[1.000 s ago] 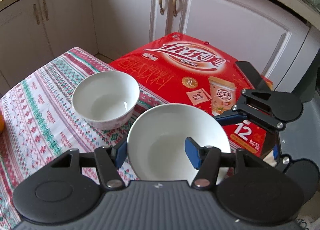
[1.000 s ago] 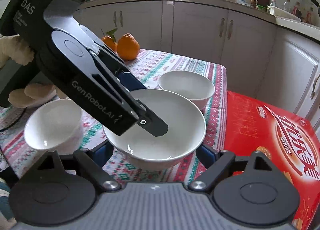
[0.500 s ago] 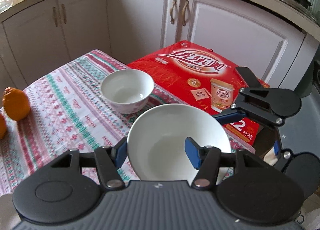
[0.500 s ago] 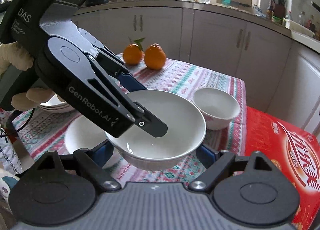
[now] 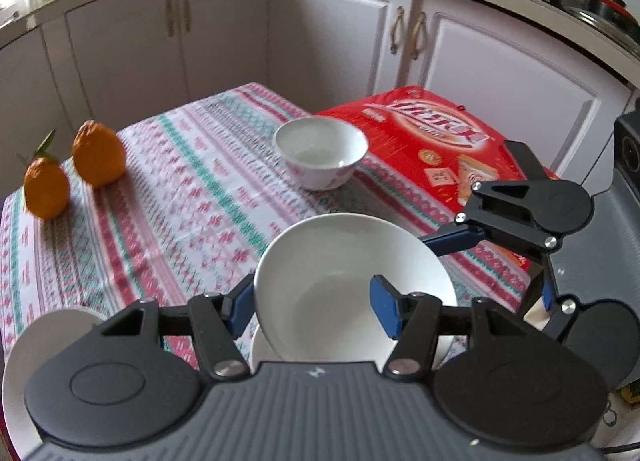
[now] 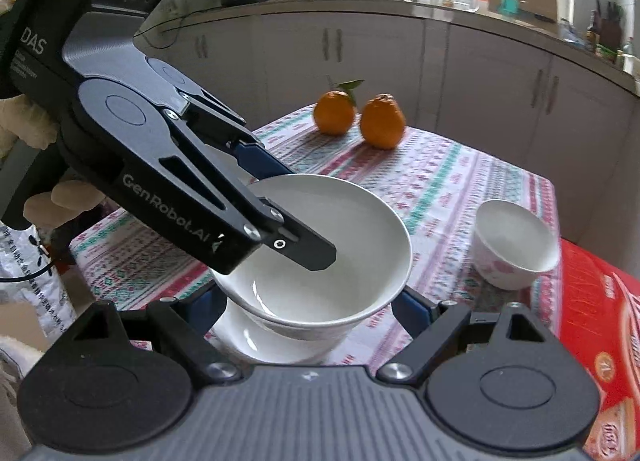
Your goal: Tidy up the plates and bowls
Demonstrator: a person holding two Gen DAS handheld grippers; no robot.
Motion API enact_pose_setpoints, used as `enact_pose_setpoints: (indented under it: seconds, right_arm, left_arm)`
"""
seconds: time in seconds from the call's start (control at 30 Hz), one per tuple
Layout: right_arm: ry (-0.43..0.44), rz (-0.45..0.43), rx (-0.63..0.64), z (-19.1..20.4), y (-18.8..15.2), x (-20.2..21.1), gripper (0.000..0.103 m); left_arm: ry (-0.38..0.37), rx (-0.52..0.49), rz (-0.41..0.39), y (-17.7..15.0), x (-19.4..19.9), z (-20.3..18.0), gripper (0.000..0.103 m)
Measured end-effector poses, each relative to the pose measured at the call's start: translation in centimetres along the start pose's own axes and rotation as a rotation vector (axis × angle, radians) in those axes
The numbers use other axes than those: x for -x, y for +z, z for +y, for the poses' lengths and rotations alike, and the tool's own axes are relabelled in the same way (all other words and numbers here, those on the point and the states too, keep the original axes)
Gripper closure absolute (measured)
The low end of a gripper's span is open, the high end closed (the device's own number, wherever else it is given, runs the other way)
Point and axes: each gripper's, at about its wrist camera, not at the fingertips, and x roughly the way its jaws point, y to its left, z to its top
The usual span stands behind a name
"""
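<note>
Since the earlier frame the large bowl (image 5: pixel 352 297) has been carried back across the tabletop (image 5: pixel 168 213), so that the oranges (image 5: pixel 98 153) have come into the left view and a second white bowl (image 6: pixel 272 341) now lies directly beneath it. The large bowl is held off the tabletop by both grippers. The left gripper (image 5: pixel 316 307) is clenched on the near rim, one blue pad inside the wall and one outside. The right gripper (image 6: pixel 304 307) spans the whole bowl, its jaws wide, and appears to grasp it by the outer wall on both sides.

The bowl is judged to be glazed ceramic: stiff, fairly heavy, smooth enough to slip between pads, and liable to chip if dropped onto the one below. A rim pinch backed by a two-sided hold on the wall suits it. Both are round, plain and glossy.

Farther off, a small bowl (image 5: pixel 320 155) with a pink pattern stands on the woven, striped cloth beside a shiny red box (image 5: pixel 436 145). White cabinet doors (image 5: pixel 332 33) are seen beyond.
</note>
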Motion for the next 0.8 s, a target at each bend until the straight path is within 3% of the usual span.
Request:
enact_pose_setpoints:
  seconds: [0.8]
  right_arm:
    - [0.010,0.062,0.008,0.8,-1.3,-2.6,0.011]
  left_arm:
    - [0.007,0.059,0.043,-2.6,-2.2,1.2,0.044]
